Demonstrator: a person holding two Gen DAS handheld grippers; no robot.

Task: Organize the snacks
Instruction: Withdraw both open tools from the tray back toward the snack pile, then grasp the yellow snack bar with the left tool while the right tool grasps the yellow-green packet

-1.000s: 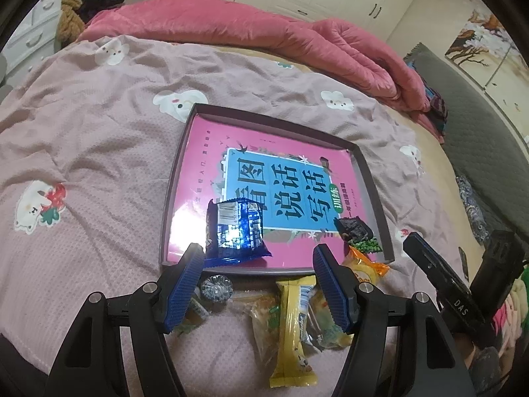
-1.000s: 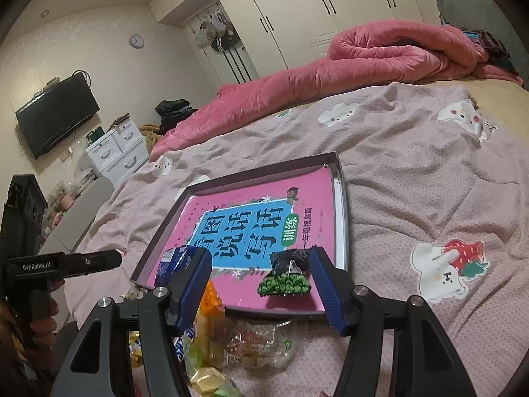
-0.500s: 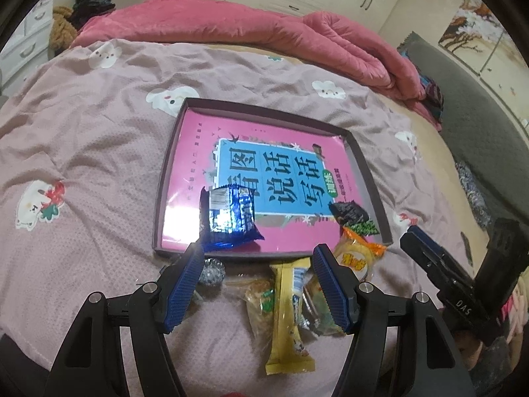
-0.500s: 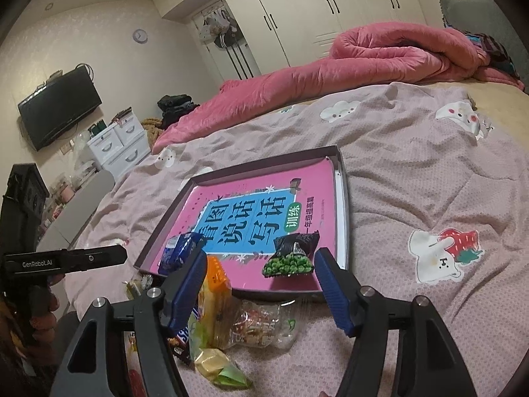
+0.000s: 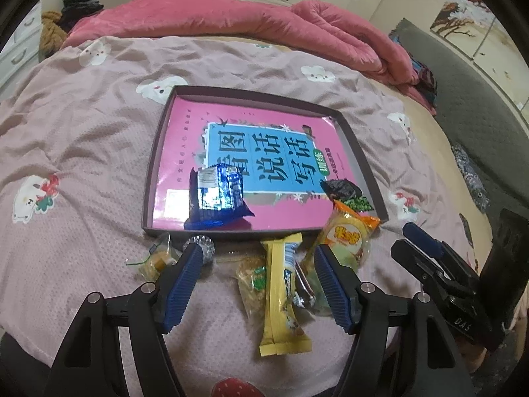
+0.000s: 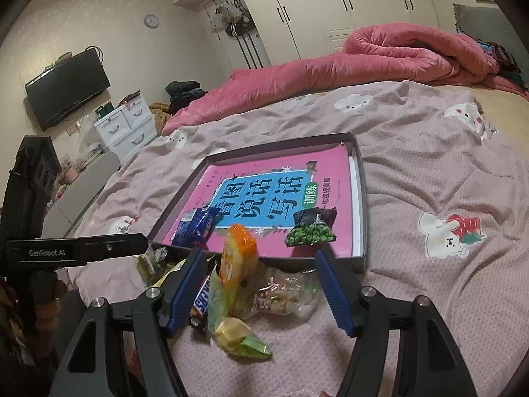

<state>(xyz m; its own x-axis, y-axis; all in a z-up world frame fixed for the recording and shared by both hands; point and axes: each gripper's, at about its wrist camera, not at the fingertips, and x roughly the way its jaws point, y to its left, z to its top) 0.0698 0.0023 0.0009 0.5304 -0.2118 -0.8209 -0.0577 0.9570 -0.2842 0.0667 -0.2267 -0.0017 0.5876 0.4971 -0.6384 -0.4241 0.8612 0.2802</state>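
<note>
A dark shallow tray (image 5: 149,178) (image 6: 362,205) with a pink book cover inside lies on the bed. A blue snack pack (image 5: 216,197) (image 6: 196,225) and a green-pea pack (image 5: 350,197) (image 6: 310,228) lie in it. A pile of snacks lies in front of the tray: a long yellow bar (image 5: 282,294), an orange-yellow pack (image 5: 347,235) (image 6: 238,256), a Snickers bar (image 6: 201,301), a clear bag (image 6: 284,294). My left gripper (image 5: 258,254) is open and empty above the pile. My right gripper (image 6: 259,258) is open and empty over the pile too.
The bed has a pink-grey sheet (image 5: 76,152) with a rolled red quilt (image 5: 231,29) at the far end. White drawers (image 6: 127,129) and a TV (image 6: 66,87) stand to the left. The other gripper (image 5: 439,281) (image 6: 76,251) shows in each view.
Both grippers have pulled back from the tray toward the snack pile. Both stayed open and empty. The snacks have not moved.
</note>
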